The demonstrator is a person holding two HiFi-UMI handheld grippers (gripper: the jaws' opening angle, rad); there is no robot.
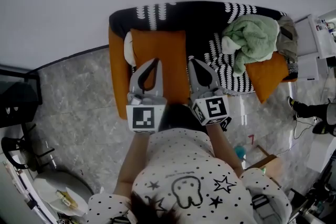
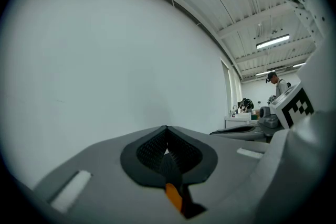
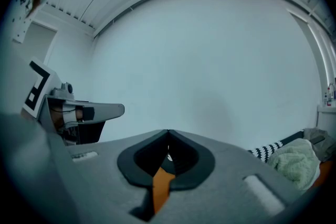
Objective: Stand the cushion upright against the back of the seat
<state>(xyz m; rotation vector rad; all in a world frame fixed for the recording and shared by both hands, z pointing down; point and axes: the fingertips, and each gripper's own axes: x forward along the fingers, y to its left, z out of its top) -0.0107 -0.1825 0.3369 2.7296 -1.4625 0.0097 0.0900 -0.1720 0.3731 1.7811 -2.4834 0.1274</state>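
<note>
Left gripper (image 1: 156, 61) and right gripper (image 1: 191, 60): jaws closed tip to tip, level above orange cushion (image 1: 169, 49). Cushion location: left end of sofa (image 1: 202, 16) seat. Orange visible through both jaw gaps; grip unconfirmed.

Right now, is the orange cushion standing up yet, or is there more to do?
Looks nearly done: the orange cushion sits by the sofa back, seemingly leaning on it, though this steep view can't confirm. In hand: nothing; left gripper and right gripper are shut, empty. Left: maybe checking it stays.
</note>
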